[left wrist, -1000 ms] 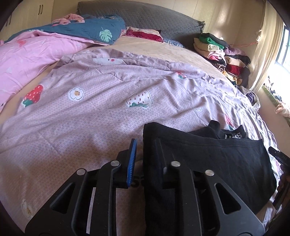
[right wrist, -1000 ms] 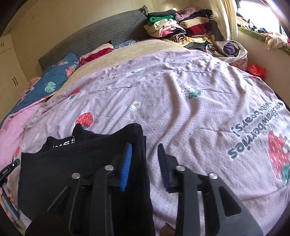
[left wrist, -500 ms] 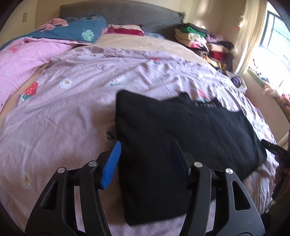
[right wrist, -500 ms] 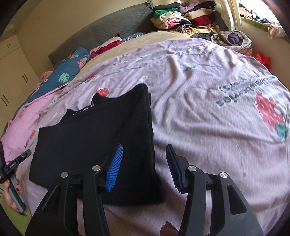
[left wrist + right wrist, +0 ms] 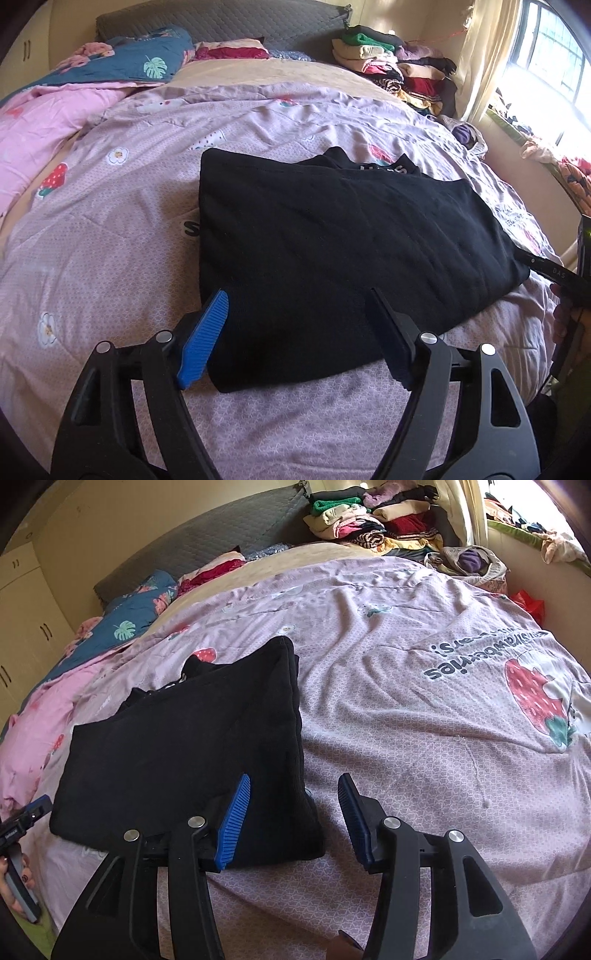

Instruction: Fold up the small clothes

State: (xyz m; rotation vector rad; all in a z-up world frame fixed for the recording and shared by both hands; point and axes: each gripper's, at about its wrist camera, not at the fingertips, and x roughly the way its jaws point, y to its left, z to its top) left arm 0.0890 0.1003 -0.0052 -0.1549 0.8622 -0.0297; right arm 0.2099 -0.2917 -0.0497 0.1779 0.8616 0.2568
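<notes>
A wide bed (image 5: 110, 236) fills the room, spread with a lilac strawberry-print quilt (image 5: 424, 738). On it, toward the near edge, lies the black garment (image 5: 332, 251), folded into a flat rectangle. A heap of folded clothes (image 5: 391, 62) sits at the far corner by the headboard. The left gripper (image 5: 299, 332) hovers over the garment's near edge, its fingers released and just opened wider, gripping nothing. The right gripper (image 5: 293, 819) straddles the garment's near corner, fingers apart, not pressing the cloth.
</notes>
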